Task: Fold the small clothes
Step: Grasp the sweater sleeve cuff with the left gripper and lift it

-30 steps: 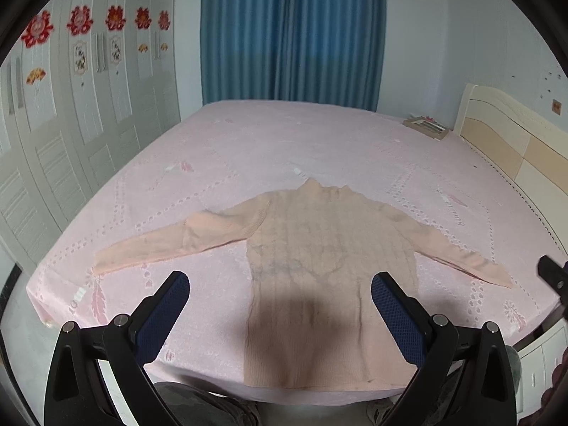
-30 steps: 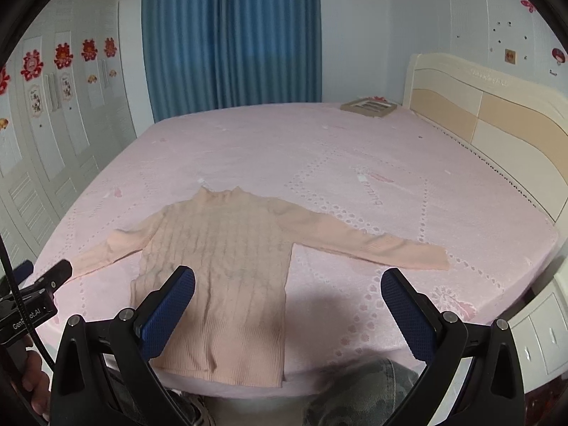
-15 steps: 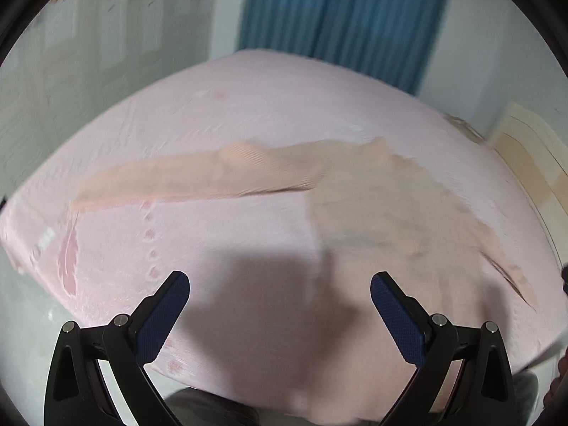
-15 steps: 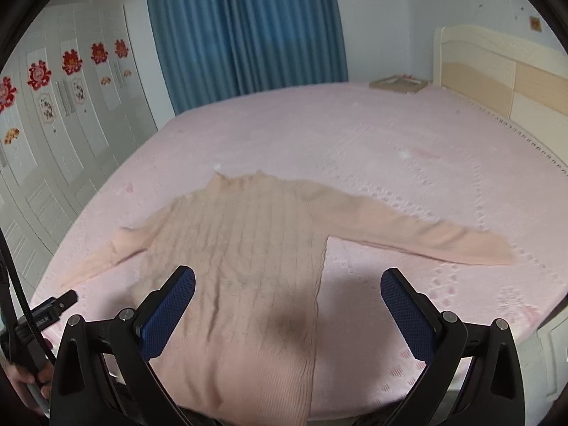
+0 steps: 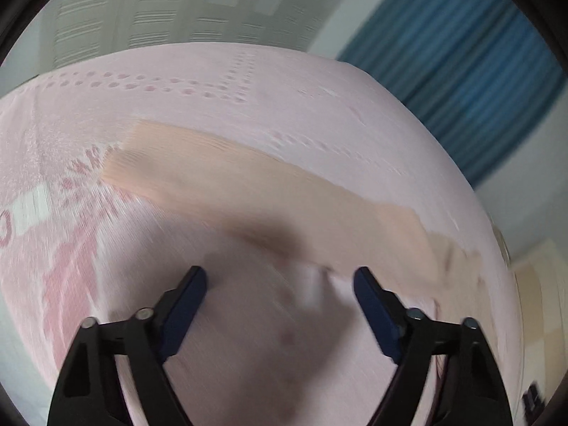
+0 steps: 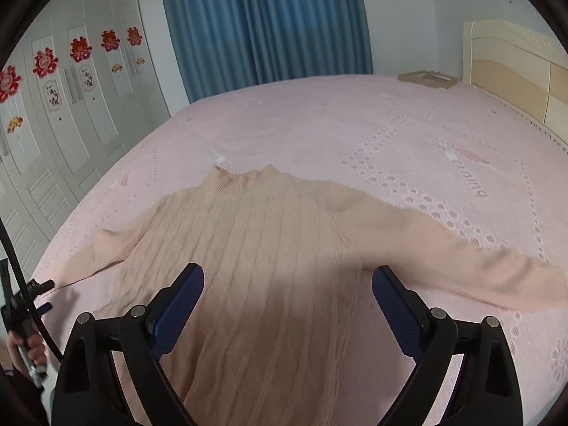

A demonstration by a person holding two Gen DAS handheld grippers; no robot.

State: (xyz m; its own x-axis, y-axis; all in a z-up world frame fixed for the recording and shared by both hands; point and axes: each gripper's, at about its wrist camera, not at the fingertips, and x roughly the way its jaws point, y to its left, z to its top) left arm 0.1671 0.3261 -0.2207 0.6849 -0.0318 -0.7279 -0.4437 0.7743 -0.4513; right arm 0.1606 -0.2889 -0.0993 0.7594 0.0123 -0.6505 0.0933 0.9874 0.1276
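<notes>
at the far left of the right wrist view a hand (image 6: 26, 346) grips the left gripper (image 6: 39, 296), which hangs just off the tip of the sweater's (image 6: 255, 266) left sleeve (image 6: 103, 252). in its own blurred view the left gripper (image 5: 280, 284) has its jaws closing, still apart, with only bare bed (image 5: 213, 81) between them and the sleeve (image 5: 269, 195) lying just beyond. the peach sweater lies flat, face up, on the pink bed (image 6: 319, 117), collar away, sleeves spread. the right gripper (image 6: 287, 280) hovers over the sweater's body, jaws wide and closing, holding nothing. a wardrobe (image 6: 71, 99) stands left, a curtain (image 6: 262, 21) behind, a headboard (image 6: 518, 67) right.
</notes>
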